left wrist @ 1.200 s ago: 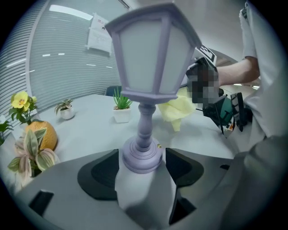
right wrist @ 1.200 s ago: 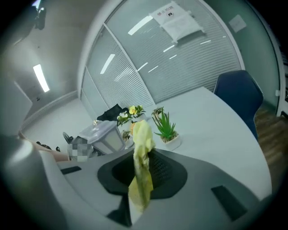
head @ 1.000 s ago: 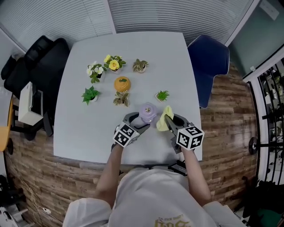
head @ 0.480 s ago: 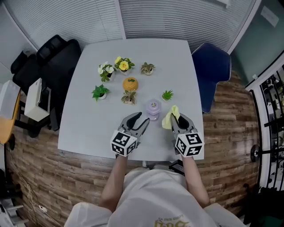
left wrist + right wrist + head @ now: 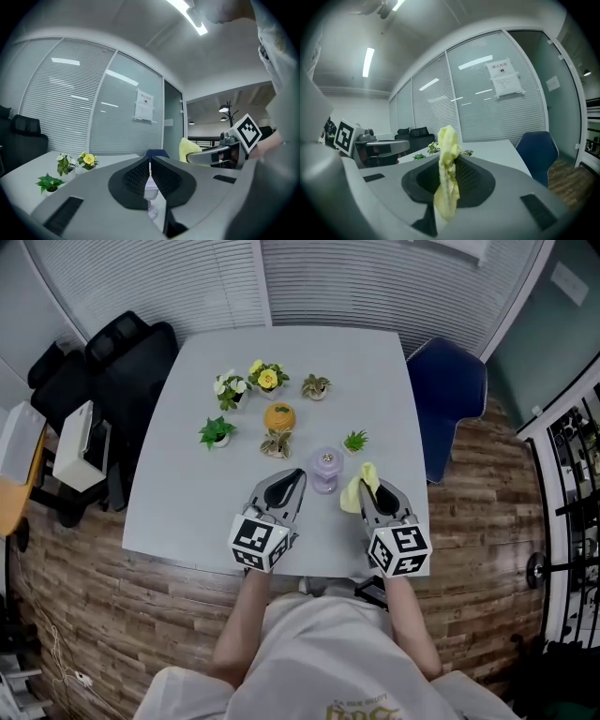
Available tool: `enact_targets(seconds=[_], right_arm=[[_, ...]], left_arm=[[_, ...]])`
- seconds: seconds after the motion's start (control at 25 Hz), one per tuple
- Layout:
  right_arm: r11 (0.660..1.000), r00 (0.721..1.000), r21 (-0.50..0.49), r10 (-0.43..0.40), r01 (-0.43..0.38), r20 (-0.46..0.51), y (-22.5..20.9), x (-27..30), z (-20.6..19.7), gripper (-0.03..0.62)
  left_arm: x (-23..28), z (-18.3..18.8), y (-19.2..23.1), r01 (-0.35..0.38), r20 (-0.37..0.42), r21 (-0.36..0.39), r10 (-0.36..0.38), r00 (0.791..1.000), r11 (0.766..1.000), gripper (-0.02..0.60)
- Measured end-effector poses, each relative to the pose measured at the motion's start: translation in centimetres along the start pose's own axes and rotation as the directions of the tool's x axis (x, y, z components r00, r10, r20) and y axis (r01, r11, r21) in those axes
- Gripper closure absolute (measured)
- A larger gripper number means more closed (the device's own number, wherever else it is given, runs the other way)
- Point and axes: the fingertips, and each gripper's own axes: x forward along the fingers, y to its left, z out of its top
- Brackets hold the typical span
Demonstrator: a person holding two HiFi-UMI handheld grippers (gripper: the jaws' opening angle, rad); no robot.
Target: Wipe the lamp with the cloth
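Your left gripper (image 5: 296, 474): jaws together. They've just been closing, and there's nothing between them. In the left gripper view the pads (image 5: 136, 176) meet tip to tip. The lamp (image 5: 326, 468) shows only through the slit lower down, beyond the jaws, not gripped.

Your right gripper (image 5: 368, 486): jaws clamped on the yellow cloth (image 5: 357, 489). In the right gripper view the cloth bunches up above the tips and hangs as a tail down between the jaws.

Lamp is small, lilac and upright on the worktop (image 5: 187, 484), toward the near edge and right of centre. In the head view it sits between the two sets of tips — left tips just beside it on one side, cloth just beside it on the other. Can't tell whether the cloth touches it.

Both grippers point away from you across the worktop, side by side and apart. Each gripper view catches the other gripper off to its side.

Around the lamp:
- small green plant (image 5: 355, 441) just beyond it
- variegated plant (image 5: 276, 443) and orange object (image 5: 279, 415) to its left
- leafy plant (image 5: 217, 432) further left
- back row: white flowers (image 5: 230, 387), yellow flowers (image 5: 267, 378), pale plant (image 5: 316, 385)

Blue chair (image 5: 450, 390) at the worktop's right side, black chair (image 5: 122, 362) at its left.
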Motion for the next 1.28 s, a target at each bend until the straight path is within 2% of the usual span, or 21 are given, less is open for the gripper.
enact_targets(seconds=[0.24,0.76,1.28], right_arm=[[1.000,1.000,-0.025,-0.002,0.003,0.001,0.4,-0.2,0.2,0.530],[0.998,1.000,-0.056,-0.006,0.004,-0.022,0.7,-0.7,-0.1,0.530],[0.999,1.000,-0.034,-0.017,0.016,-0.010,-0.6,-1.3,0.4,0.530]], left_arm=[[-0.3,-0.8,0.7,-0.028,-0.037,-0.017,0.027,0.999,0.999,0.579],[-0.1,-0.9,0.3,-0.021,-0.041,-0.009,0.021,0.999,1.000,0.580],[0.0,-0.7,0.1,-0.017,-0.043,0.011,0.017,0.999,1.000,0.580]])
